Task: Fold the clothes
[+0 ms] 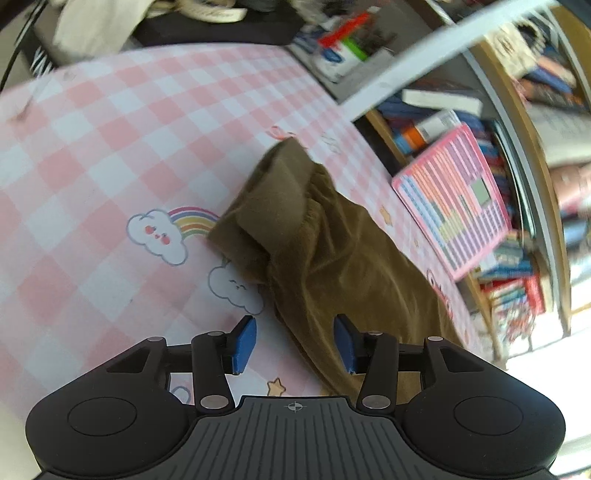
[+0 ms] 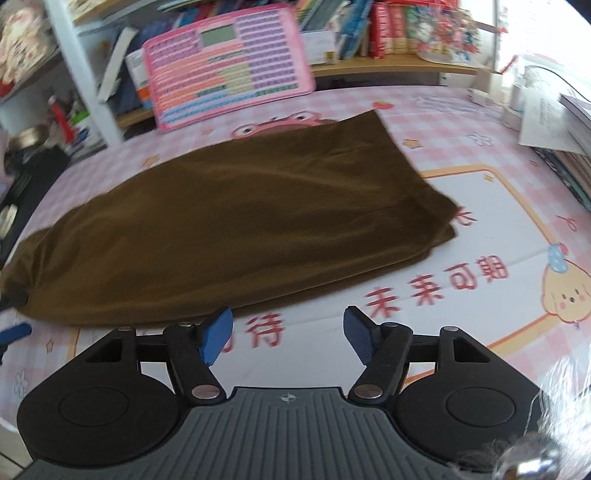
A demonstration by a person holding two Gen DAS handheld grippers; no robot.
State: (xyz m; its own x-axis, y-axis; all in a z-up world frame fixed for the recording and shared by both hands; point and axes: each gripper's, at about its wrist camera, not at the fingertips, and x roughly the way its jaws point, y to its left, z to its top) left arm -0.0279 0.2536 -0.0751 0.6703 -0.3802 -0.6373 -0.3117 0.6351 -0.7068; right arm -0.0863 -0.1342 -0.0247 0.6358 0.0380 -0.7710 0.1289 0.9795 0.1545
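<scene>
An olive-brown garment lies folded lengthwise on the pink checked table cover. In the left wrist view its elastic waistband end is crumpled and partly turned over. My left gripper is open, its blue pads astride the garment's near edge, just above it. My right gripper is open and empty, hovering just short of the garment's long near edge. The left gripper's blue tip peeks in at the left edge of the right wrist view.
A pink toy tablet leans against the bookshelf behind the table. Stacked books and papers sit at the right edge. A dark item and clutter lie beyond the table's far end.
</scene>
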